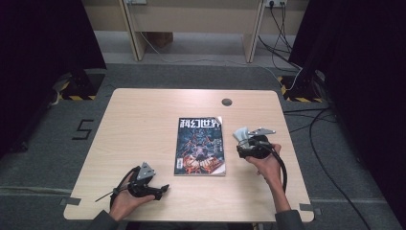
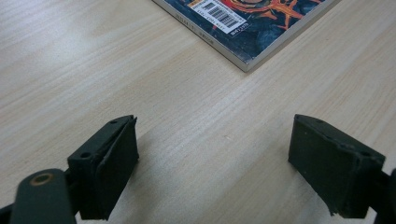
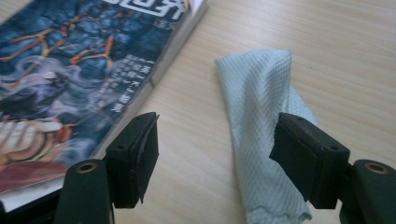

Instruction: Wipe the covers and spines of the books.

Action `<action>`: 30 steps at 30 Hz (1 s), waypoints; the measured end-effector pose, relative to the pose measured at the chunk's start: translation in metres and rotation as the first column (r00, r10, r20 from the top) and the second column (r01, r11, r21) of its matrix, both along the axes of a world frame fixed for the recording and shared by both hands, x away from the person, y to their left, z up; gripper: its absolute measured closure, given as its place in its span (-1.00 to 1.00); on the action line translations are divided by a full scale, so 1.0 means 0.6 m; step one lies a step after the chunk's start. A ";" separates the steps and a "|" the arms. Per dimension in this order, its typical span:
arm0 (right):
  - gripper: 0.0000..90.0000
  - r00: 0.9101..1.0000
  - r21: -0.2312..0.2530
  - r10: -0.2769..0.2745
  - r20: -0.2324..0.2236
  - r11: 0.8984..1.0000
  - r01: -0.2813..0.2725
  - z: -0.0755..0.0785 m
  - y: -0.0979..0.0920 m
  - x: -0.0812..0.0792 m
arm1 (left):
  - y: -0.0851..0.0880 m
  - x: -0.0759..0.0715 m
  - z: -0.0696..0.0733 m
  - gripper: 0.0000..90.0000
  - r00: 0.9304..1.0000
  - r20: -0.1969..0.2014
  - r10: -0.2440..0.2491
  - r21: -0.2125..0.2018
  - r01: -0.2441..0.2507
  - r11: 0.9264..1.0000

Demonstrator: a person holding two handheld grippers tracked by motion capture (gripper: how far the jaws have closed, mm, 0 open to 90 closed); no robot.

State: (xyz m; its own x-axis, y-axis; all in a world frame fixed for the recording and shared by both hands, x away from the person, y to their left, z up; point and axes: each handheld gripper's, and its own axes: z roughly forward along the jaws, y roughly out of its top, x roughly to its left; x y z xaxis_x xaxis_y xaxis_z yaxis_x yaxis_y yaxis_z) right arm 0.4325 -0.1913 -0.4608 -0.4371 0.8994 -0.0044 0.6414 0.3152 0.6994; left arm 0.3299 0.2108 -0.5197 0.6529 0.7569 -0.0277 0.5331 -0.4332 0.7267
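Your left tongs (image 1: pixel 163 189) sit nearest you, low over the counter (image 1: pixel 139 124), jaws spread wide with nothing between them, just short of the magazine's (image 1: pixel 201 146) near corner. Your right tongs (image 3: pixel 215 154) also stand open; the pale cloth (image 3: pixel 261 135) lies loose on the counter beside the magazine's right edge, released. The wiping looks finished or paused; the magazine lies closed.
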 end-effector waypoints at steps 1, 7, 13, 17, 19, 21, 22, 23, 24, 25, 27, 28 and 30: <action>-0.32 1.000 0.000 0.000 0.000 1.000 0.000 0.000 0.000 0.000 | 0.000 0.000 0.000 -0.67 1.000 0.000 0.000 0.000 0.000 1.000; -0.41 1.000 0.034 0.011 0.023 0.999 -0.012 0.009 0.003 -0.044 | 0.001 -0.001 -0.001 -0.68 1.000 0.004 0.001 -0.003 0.000 1.000; -0.44 0.999 0.041 0.025 0.024 0.999 -0.026 -0.002 0.001 -0.072 | 0.001 -0.001 -0.001 -0.68 1.000 0.004 0.002 -0.003 -0.002 1.000; -0.44 0.999 0.044 0.032 0.014 0.999 -0.033 -0.012 0.000 -0.090 | 0.001 -0.001 -0.001 -0.68 1.000 0.005 0.000 -0.001 0.000 1.000; -0.44 0.999 0.038 0.040 0.011 0.998 -0.040 -0.016 -0.001 -0.098 | 0.001 -0.001 -0.001 -0.68 1.000 0.006 0.001 -0.005 -0.001 1.000; -0.44 0.999 0.038 0.044 0.015 0.998 -0.045 -0.019 -0.001 -0.104 | 0.001 -0.001 -0.001 -0.68 1.000 0.006 0.002 -0.004 -0.002 1.000; -0.45 0.999 0.044 0.044 0.015 0.998 -0.045 -0.020 -0.001 -0.111 | 0.001 -0.001 -0.001 -0.68 1.000 0.006 0.002 -0.004 -0.002 1.000; -0.45 0.999 0.044 0.044 0.015 0.998 -0.045 -0.020 -0.001 -0.111 | 0.001 -0.001 -0.001 -0.68 1.000 0.006 0.002 -0.004 -0.002 1.000; -0.45 0.999 0.045 0.043 0.016 0.998 -0.044 -0.021 -0.001 -0.114 | 0.001 -0.001 -0.001 -0.68 1.000 0.006 0.002 -0.004 -0.002 1.000; -0.46 0.998 0.043 0.051 0.024 0.998 -0.052 -0.022 -0.001 -0.117 | 0.001 -0.001 -0.001 -0.68 1.000 0.006 0.002 -0.005 -0.002 1.000; -0.49 0.998 0.038 0.064 0.025 0.997 -0.065 -0.026 0.001 -0.125 | 0.001 -0.002 -0.001 -0.68 1.000 0.009 0.002 -0.005 -0.002 1.000; -0.52 0.997 0.037 0.076 0.026 0.996 -0.077 -0.030 0.004 -0.132 | 0.001 -0.002 -0.001 -0.68 1.000 0.008 0.002 -0.004 -0.002 1.000; -0.54 0.995 0.037 0.096 0.026 0.995 -0.097 -0.033 0.005 -0.140 | 0.001 -0.002 -0.001 -0.68 1.000 0.009 0.002 -0.005 -0.002 1.000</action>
State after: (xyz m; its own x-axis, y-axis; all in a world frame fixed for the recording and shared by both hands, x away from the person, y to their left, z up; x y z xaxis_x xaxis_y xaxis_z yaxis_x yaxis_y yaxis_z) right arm 0.3488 -0.1880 -0.4808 -0.5223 0.8526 0.0176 0.5918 0.3476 0.7273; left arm 0.3288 0.2114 -0.5205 0.6515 0.7582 -0.0255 0.5275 -0.4286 0.7335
